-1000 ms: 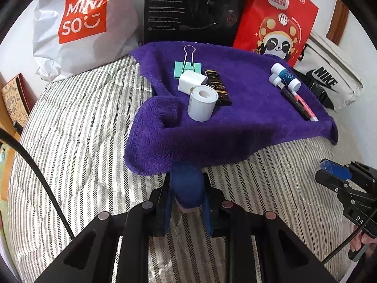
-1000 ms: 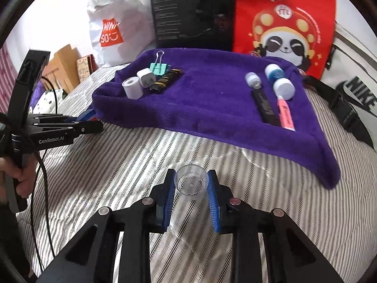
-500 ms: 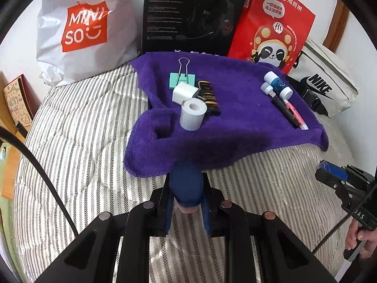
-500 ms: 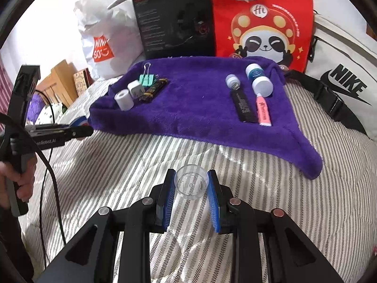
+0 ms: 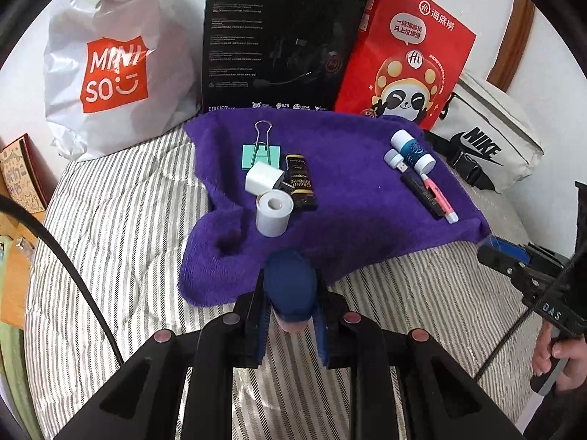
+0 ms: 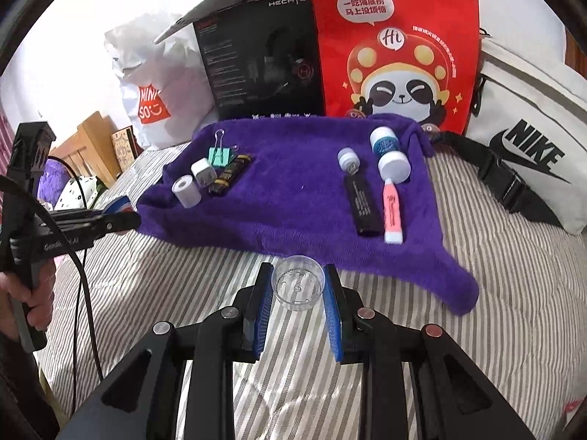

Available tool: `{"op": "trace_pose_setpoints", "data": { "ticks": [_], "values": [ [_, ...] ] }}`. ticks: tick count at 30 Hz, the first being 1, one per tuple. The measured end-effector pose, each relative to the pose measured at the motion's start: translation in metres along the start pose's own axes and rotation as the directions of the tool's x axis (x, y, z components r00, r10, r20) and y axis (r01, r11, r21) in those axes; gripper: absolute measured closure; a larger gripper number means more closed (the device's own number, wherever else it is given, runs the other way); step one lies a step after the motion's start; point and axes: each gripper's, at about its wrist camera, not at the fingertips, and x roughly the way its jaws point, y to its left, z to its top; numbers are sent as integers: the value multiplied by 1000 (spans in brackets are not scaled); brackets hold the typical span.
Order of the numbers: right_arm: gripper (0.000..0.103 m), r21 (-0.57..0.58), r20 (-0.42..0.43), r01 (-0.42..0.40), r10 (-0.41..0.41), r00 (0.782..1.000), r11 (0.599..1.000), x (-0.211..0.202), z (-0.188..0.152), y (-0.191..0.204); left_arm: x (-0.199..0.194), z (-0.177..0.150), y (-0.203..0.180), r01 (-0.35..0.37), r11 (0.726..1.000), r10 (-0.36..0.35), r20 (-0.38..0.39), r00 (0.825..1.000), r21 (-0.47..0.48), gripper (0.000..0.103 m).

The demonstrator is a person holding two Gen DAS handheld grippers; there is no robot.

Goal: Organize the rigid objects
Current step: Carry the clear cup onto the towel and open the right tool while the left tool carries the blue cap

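A purple towel (image 5: 348, 198) (image 6: 293, 198) lies on the striped bed. On its left part sit a teal binder clip (image 5: 260, 150), a white charger cube (image 5: 264, 179), a dark bar (image 5: 301, 183) and a white tape roll (image 5: 273, 212). On its right part lie a blue-and-white bottle (image 6: 389, 154), a small white cap piece (image 6: 348, 159), a black stick (image 6: 363, 201) and a pink tube (image 6: 392, 209). My left gripper (image 5: 290, 293) is shut on a dark blue rounded object (image 5: 290, 286) at the towel's near edge. My right gripper (image 6: 298, 289) is shut on a clear plastic cup (image 6: 298, 288) above the bed, short of the towel.
A white Miniso bag (image 5: 110, 69), a black headset box (image 5: 279, 44), a red panda bag (image 5: 407, 62) and a white Nike bag (image 5: 488, 143) stand behind the towel. Striped bedding (image 5: 110, 227) surrounds it. A black cable (image 5: 66, 267) hangs at the left.
Both grippers have drawn back and up from the towel, so the towel and bags look farther. Each keeps its object. The things on the towel have not moved.
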Motion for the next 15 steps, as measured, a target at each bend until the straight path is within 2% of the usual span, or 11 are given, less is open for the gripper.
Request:
{"op": "trace_pose_setpoints", "data": {
  "ticks": [15],
  "values": [
    [76, -24, -20, 62, -62, 998, 998, 42, 58, -15, 16, 28, 4, 21, 1000, -21, -13, 1000, 8, 83]
  ]
}}
